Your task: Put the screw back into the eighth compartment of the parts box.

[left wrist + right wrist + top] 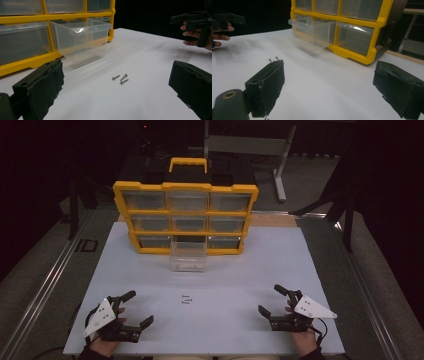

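We saw three small screws (120, 78) lying loose on the white tabletop (240, 270), midway between our hands and ahead of both, their long axes running roughly toward the pulled-out clear drawer (187, 256). The left tool (131, 311) and right tool (273, 301) each had jaws apart, empty, about equally near
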Available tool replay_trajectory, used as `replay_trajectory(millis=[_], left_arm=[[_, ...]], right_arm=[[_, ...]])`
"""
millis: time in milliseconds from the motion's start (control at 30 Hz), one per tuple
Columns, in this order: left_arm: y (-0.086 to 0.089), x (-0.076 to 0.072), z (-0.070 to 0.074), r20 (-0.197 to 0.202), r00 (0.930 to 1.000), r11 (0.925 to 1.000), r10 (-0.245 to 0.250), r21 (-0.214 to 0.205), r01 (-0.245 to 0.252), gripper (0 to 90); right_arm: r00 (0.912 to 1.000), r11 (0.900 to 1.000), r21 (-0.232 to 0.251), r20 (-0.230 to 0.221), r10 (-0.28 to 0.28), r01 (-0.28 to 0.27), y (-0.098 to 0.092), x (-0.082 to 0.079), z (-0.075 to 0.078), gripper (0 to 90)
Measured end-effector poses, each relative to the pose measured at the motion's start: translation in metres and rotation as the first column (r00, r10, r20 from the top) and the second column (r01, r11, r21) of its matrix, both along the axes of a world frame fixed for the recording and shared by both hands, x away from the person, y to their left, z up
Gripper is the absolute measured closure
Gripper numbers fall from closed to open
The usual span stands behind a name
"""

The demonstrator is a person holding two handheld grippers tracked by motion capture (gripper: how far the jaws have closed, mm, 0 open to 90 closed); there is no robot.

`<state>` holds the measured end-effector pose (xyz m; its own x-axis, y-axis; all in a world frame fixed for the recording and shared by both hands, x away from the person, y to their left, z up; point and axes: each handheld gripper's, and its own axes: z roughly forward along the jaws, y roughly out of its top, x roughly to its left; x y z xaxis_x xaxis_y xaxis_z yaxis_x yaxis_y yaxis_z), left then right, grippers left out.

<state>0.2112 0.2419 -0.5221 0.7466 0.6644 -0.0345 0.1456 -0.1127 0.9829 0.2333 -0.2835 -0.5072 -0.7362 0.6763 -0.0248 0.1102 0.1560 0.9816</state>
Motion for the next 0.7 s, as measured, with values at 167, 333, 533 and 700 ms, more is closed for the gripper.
replay_trajectory(millis=[167, 333, 533, 700], left_arm=[[0.0005, 0.001, -0.0001, -0.005, 0.9999, 0.9999, 0.011, -0.011, -0.011, 0.0], [-0.0002, 0.0012, 0.0016, 0.001, 0.9999, 0.9998, 0.016, -0.007, -0.016, 0.0], [-0.0006, 0.0002, 0.0025, -0.004, 0.9998, 0.9997, 0.019, -0.014, -0.019, 0.0], [-0.0016, -0.0012, 0.0088, -0.007, 0.9997, 0.9988, 0.025, -0.043, -0.026, 0.0]], right_arm=[[1.0, 1.0, -0.002, 0.003, 0.009, -0.009, 0.0006, 0.0, -0.0003, 10.4], [0.9998, 0.9999, -0.001, 0.01, 0.014, -0.014, 0.0, -0.0016, 0.0008, 10.4], [0.9999, 0.9999, 0.01, 0.009, 0.006, -0.007, -0.0022, -0.0013, 0.0016, 11.8], [0.9999, 1.0, 0.008, 0.014, 0.004, -0.004, -0.0007, -0.0029, 0.003, 12.5]])
